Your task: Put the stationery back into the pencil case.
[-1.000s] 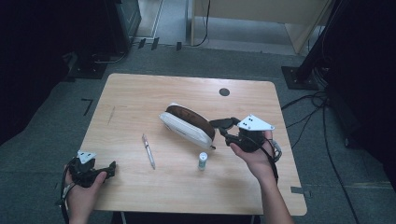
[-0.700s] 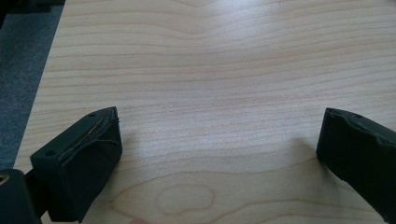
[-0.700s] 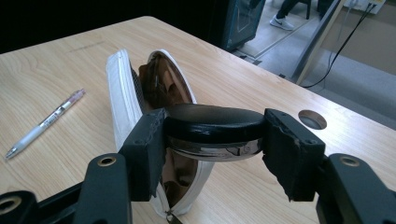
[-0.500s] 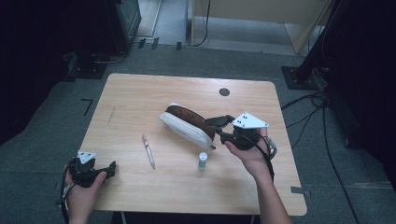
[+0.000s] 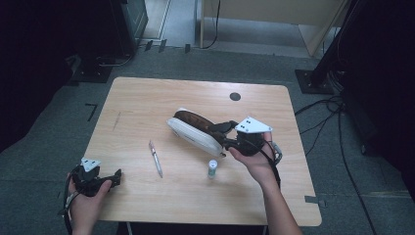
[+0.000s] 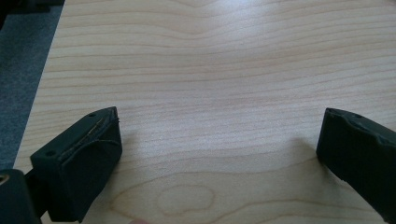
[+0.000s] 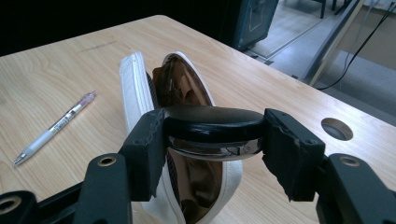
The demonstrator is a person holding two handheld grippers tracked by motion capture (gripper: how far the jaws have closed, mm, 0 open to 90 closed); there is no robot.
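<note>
1. Pouch [image 5: 193, 132] lay open at table [image 5: 147, 98] centre, white shell, brown lining, mouth up. Its long axis ran from 10 to 4 o'clock in the high view.
2. Right gripper [image 5: 225, 134] sat at the pouch's 4 o'clock end, pointing toward 10 o'clock. Jaws stood half-closed, clamped on the two ends of a black item [image 7: 212, 123] with a shiny underside, perhaps a stapler; hard to tell.
3. Key relation: the item hung just over the near end of the mouth, but its long axis lay across the pouch's axis, roughly 1 to 7 o'clock. Judged that it would drop in cleanly only after a turn of the wrist to line it up with the opening, or a tilt to go in end first.
4. Left gripper [image 5: 115, 177] rested at the table's 7 o'clock corner, jaws spread wide, nothing between them but bare wood; well apart from the pouch. Right hand was clearly the nearer.
5. Pen [image 5: 155, 159] lay at 8 o'clock from the pouch and a small bottle [image 5: 212, 168] at 5 o'clock, both outside it.
</note>
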